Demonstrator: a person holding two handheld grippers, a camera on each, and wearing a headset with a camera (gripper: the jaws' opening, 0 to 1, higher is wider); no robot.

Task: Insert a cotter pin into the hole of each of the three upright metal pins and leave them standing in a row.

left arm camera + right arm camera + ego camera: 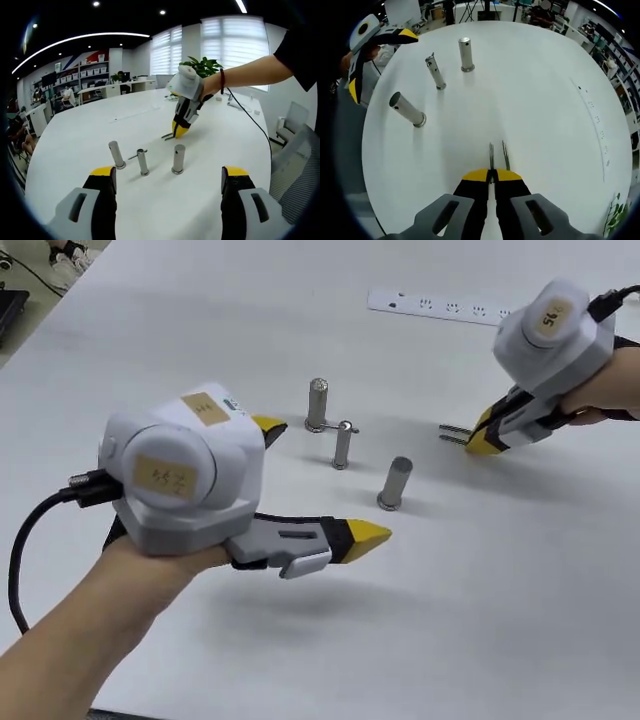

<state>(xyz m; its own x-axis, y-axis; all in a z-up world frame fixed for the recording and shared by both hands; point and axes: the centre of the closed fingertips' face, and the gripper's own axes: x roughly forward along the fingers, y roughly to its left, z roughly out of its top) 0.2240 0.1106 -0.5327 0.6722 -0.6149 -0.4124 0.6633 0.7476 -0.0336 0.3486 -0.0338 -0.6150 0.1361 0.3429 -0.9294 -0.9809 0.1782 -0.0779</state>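
Three upright metal pins stand in a slanted row on the white table: a far pin (317, 405), a middle pin (343, 445) and a near pin (395, 483). A cotter pin (347, 427) sits through the middle pin's top. The other two pins' holes look bare. My right gripper (483, 443) is to the right of the row, shut on a second cotter pin (455, 433) whose two legs (497, 152) stick out forward, just over the table. My left gripper (317, 479) hovers open in front of the row, with the pins (143, 162) beyond its jaws and nothing between them.
A white power strip (440, 308) lies at the table's far side. Bare table (480, 590) lies around the pins. Desks, shelves, a plant (200, 65) and a grey chair (292, 120) stand beyond the table.
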